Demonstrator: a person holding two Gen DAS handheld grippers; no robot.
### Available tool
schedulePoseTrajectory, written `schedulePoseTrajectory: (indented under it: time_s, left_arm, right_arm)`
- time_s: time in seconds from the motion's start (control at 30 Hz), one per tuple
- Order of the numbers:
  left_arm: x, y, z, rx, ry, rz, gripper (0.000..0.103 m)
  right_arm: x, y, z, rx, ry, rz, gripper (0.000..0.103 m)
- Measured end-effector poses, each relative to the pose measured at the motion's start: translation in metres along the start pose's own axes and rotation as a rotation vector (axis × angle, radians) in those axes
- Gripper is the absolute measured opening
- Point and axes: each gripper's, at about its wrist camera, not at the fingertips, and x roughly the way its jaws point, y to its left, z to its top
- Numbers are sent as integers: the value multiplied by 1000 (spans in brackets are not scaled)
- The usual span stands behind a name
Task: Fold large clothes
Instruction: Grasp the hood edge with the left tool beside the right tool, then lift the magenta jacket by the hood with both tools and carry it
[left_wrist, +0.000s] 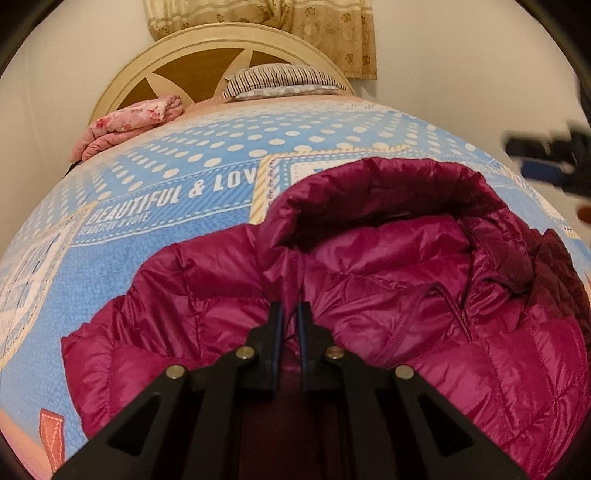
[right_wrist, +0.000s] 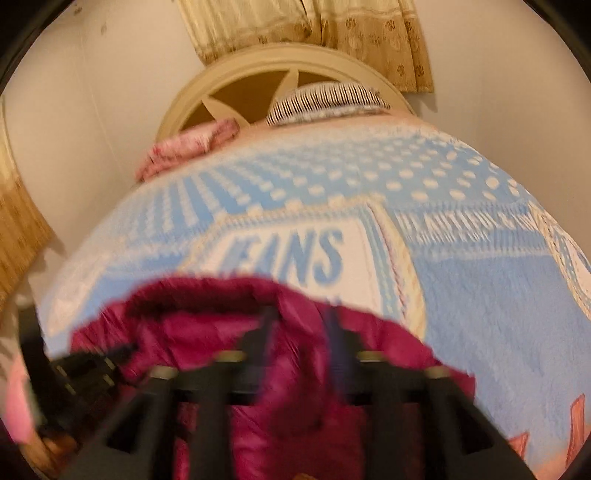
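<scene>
A magenta quilted hooded jacket (left_wrist: 406, 295) lies on the blue bedspread (left_wrist: 166, 236), hood toward the headboard. In the left wrist view my left gripper (left_wrist: 290, 306) is shut on the jacket's fabric where the shoulder meets the hood. The right gripper (left_wrist: 546, 162) shows as a dark blur above the bed at the right edge. The right wrist view is blurred: my right gripper (right_wrist: 299, 321) hovers over the jacket (right_wrist: 207, 332) near the hood edge, fingers apart and pressing on nothing. The left gripper (right_wrist: 92, 365) appears at lower left on the jacket.
A striped pillow (left_wrist: 280, 79) and a folded pink floral blanket (left_wrist: 129, 125) lie at the head of the bed, against a rounded cream headboard (left_wrist: 192, 48). A patterned beige curtain (left_wrist: 295, 22) hangs behind. The walls stand close on both sides.
</scene>
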Motion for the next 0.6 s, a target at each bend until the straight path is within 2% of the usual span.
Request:
schedulePoseTrajectory:
  time_s: [0.03,0.13,0.27,0.33,0.43,0.53,0.57,0.6]
  left_arm:
    - [0,-1,-1,4,-4,3,9]
    - [-1,-3,-2,16,-8,12,9]
    - [-1,-1,-3,8,-8,4,9]
    - [-2,0,-3,2,-11,-4,9]
    - [-4,3,-4,-9,-23,-5,10]
    - [-20,5,-3,-18,-68,-2,23]
    - [-32,6,-1,-19,-102,-7,37]
    - [-43,5,2,-20,-138,-15,58]
  right_arm:
    - [7,7,9,-9,14,0,82]
    - [36,36,36,-62,58,-70,81]
    - [79,55,57,-39,159,-82,81]
    - [97,57,51,-21,237,-102,81]
    - [103,54,26,-30,295,-88,81]
    - [95,49,-2,-43,319,-95,81]
    - [91,47,-10,-34,312,-87,81]
    - [88,44,-16,-33,308,-79,81]
